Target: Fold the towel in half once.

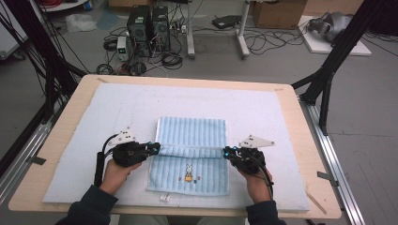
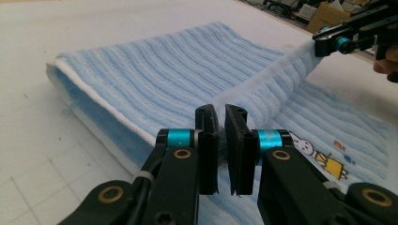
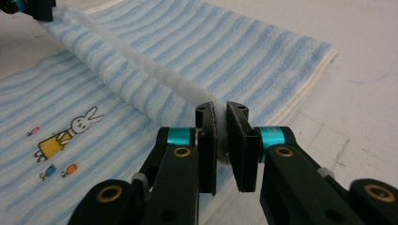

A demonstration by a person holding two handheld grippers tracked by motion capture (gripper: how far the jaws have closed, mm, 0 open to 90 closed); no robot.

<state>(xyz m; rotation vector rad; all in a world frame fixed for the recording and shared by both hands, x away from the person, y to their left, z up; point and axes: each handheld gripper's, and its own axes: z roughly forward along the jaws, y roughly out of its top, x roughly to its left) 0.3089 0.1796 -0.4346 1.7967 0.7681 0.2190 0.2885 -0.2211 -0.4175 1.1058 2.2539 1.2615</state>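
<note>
Both my tools — left tool (image 1: pixel 156 148), right tool (image 1: pixel 227 153) — are clamped on the towel (image 1: pixel 192 132) edge; fold half over, the near half left to cover.

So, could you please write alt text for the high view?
A person's two grippers, left gripper and right gripper, each pinch one side edge of a blue striped towel, folding it on a pale blue mat covering a wooden table.
</note>
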